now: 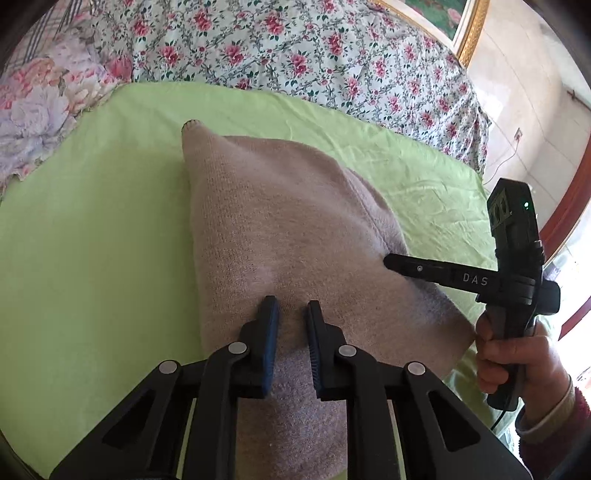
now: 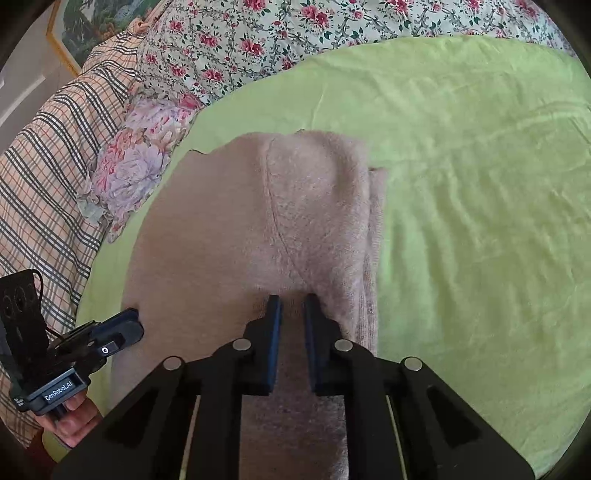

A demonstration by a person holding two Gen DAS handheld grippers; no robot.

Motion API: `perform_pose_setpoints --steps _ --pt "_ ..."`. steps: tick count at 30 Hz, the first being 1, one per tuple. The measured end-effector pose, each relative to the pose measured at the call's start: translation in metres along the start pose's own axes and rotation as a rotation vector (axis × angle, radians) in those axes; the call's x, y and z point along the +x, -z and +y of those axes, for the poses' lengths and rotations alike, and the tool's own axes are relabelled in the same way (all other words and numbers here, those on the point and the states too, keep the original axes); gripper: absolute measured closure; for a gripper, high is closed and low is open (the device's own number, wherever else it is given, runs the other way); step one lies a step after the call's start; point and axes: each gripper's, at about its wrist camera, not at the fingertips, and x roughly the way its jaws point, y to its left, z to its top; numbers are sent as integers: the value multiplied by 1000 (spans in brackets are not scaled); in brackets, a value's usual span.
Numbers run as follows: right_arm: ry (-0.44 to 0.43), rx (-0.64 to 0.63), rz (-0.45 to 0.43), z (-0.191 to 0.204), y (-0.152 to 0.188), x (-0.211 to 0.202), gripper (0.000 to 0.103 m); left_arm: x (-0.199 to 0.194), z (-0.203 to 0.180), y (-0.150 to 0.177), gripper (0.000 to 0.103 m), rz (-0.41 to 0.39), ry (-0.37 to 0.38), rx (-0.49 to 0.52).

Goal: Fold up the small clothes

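Note:
A beige knit garment lies folded on a lime green sheet, one fuzzy layer turned over the smoother one. My left gripper sits low on the garment's near part, its jaws narrow with a ridge of knit pinched between them. From the right wrist view the left gripper is at the garment's left edge. My right gripper stands with jaws nearly together, cloth caught between them at the near end of the fuzzy layer. In the left wrist view the right gripper touches the garment's right side.
A floral quilt is heaped behind the green sheet. A flowered pillow and plaid fabric lie to the left. A framed picture hangs on the wall. A person's hand grips the right handle.

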Motion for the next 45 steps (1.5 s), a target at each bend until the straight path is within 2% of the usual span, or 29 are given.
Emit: perform_pose_setpoints --steps 3,6,9,12,13,15,21,27,31,35,37,39,43,45 --pt "7 3 -20 5 10 -16 88 -20 -4 8 89 -18 12 -17" --pt "19 -30 -46 13 25 -40 87 -40 -14 21 88 -25 4 22" --pt "11 -55 -23 23 47 -50 86 -48 -21 42 88 4 -15 53" --pt "63 -56 32 17 71 -40 86 -39 -17 63 88 56 -47 55" --pt "55 -45 25 12 78 -39 86 -34 -14 68 88 78 -53 44" --pt "37 -22 12 8 80 -41 86 -29 -13 75 88 91 -56 30" --pt "79 -52 10 18 86 -45 86 -30 -13 82 88 78 -74 25" --pt "79 -36 1 19 91 -53 86 -33 -14 81 88 81 -85 12" --pt "88 -39 -1 20 93 -61 86 -41 -14 79 79 80 -70 -24" --pt "100 -46 -6 22 96 -71 85 -54 -18 77 73 71 -106 -25" --pt "100 -44 -8 21 100 -77 83 -62 -20 77 59 58 -154 -21" --pt "99 -45 -7 22 104 -82 81 -68 -20 79 53 47 -195 -19" --pt "112 -49 -5 22 114 -91 64 -77 -17 84 52 55 -217 -30" --pt "109 -45 -2 21 119 -94 63 -80 -17 88 50 59 -232 -28"
